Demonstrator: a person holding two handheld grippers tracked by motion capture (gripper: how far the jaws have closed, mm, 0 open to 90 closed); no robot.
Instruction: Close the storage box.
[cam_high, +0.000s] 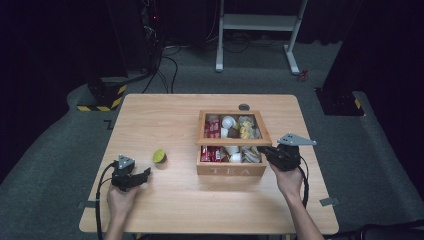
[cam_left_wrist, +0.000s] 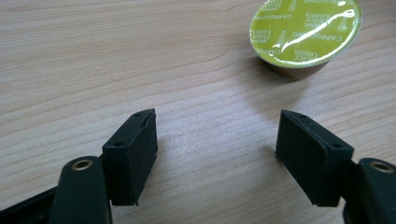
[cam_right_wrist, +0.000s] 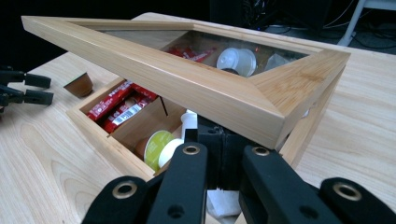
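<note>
We see right gripper (cam_high: 264, 151) with jaws pressed together under front corner of raised lid (cam_right_wrist: 187, 81), propping it above tea box (cam_high: 231, 170). Right hand (cam_high: 288, 181) sits just beside box's right end. Left gripper (cam_left_wrist: 215, 154) spread wide, empty, low over table (cam_high: 165, 112); green capsule (cam_left_wrist: 306, 32) lies just ahead, untouched.
</note>
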